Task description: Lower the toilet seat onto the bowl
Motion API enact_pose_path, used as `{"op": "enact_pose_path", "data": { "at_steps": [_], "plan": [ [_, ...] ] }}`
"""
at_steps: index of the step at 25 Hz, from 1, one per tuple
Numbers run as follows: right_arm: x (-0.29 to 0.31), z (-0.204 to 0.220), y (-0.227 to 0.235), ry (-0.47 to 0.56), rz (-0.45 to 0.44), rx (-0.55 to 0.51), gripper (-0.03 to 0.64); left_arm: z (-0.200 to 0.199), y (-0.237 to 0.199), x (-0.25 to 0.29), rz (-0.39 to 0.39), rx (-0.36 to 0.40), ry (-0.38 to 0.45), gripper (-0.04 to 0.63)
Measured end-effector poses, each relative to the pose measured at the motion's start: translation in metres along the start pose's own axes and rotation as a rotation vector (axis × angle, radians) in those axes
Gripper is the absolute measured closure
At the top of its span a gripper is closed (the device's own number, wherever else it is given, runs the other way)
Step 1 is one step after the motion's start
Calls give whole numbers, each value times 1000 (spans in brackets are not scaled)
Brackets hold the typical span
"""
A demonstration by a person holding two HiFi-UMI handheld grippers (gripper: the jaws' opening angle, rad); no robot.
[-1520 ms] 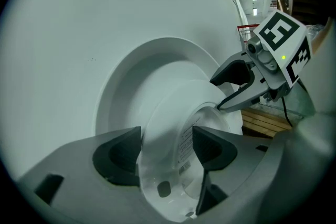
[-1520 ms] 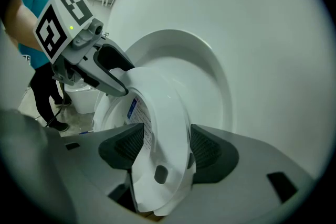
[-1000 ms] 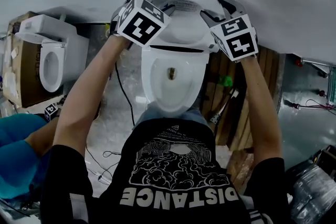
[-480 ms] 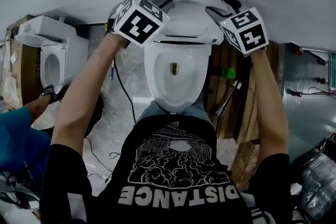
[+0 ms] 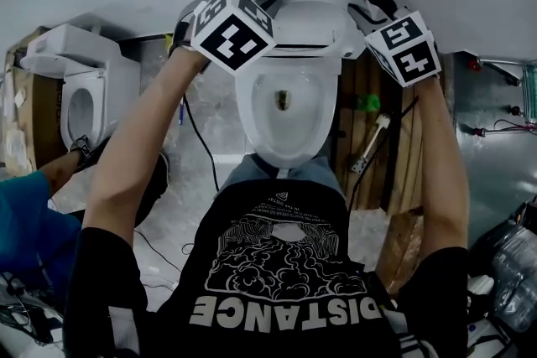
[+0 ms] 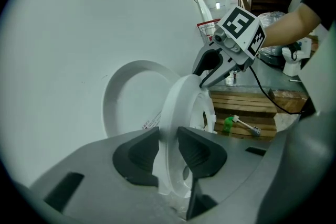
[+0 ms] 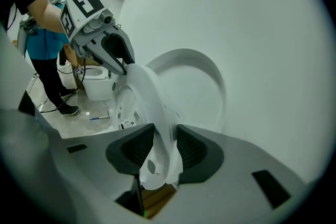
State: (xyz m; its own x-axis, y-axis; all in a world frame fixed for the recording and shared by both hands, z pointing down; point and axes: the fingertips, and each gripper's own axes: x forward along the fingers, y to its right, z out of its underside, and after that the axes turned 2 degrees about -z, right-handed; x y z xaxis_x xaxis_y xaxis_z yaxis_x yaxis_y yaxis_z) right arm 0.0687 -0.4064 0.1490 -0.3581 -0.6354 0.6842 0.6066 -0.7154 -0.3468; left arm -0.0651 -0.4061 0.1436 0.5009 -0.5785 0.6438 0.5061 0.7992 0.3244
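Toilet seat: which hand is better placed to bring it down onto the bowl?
Neither left nor right wins: the left gripper and the right gripper have both just closed their jaws on opposite edges of the raised toilet seat, above the bowl. Lowering with both together looks steadiest.

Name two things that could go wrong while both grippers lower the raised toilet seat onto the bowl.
1. The left gripper and right gripper have just been closing on the smooth rim of the toilet seat, one each side; it could slip free and slam onto the bowl.
2. If one gripper pulls ahead, the seat may twist.
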Motion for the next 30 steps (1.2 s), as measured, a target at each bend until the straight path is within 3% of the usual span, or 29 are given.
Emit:
{"op": "enact_pose_path", "data": {
  "at_steps": [18, 30],
  "plan": [
    [-34, 19, -36, 86, -56, -63, 492, 12, 47, -24, -42, 107, -56, 468],
    [-61, 43, -82, 105, -116, -141, 493, 30, 97, -50, -110, 113, -91, 468]
  ]
}}
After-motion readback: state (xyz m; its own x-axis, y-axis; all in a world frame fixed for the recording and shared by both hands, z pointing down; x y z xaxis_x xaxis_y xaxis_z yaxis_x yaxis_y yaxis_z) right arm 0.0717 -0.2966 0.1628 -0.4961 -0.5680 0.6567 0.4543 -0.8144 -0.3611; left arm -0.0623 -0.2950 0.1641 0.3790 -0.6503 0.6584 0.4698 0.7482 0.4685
